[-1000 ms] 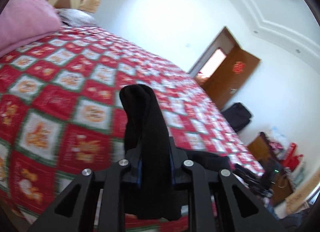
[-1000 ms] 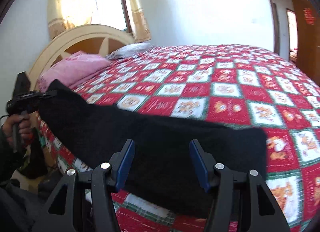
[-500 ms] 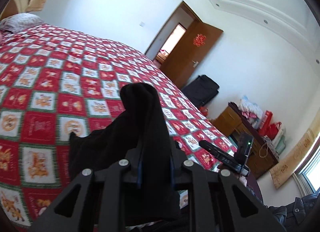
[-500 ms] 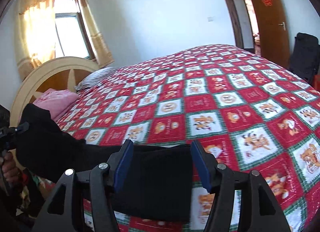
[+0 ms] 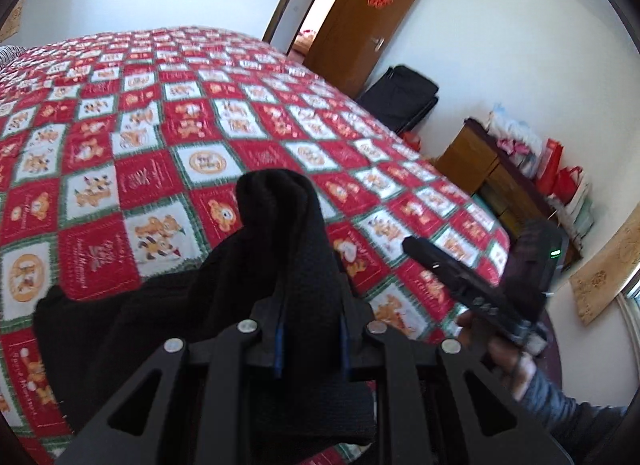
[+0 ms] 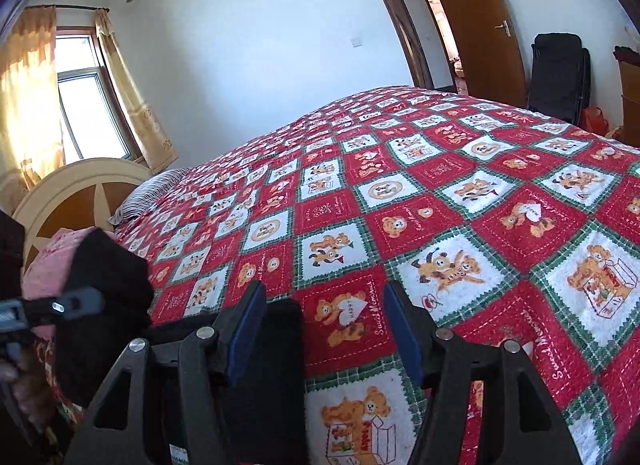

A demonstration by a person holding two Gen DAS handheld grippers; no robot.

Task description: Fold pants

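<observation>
Black pants (image 5: 276, 225) stand bunched between the jaws of my left gripper (image 5: 310, 305), which is shut on them. The rest of the cloth drapes left and down onto the red patchwork quilt (image 5: 152, 181). In the right wrist view my right gripper (image 6: 324, 329) is open above the quilt. A flat edge of the pants (image 6: 276, 369) lies under its left finger (image 6: 248, 321), and nothing is pressed between the pads. My left gripper (image 6: 76, 303) shows at the left edge with the pants' bunch (image 6: 108, 277). The right gripper (image 5: 440, 265) appears at the right, held by a hand (image 5: 508, 357).
The quilt (image 6: 460, 185) covers a wide bed. A headboard (image 6: 76, 193) and a pink pillow (image 6: 44, 265) are at the left. A brown door (image 5: 360, 21), a black suitcase (image 5: 400, 97) and a wooden cabinet (image 5: 480, 169) with red bags stand beyond the bed's foot.
My left gripper has swung across the bed's edge toward the right gripper, carrying the bunched pants. Less black cloth now lies under the right gripper, and both views have rolled.
</observation>
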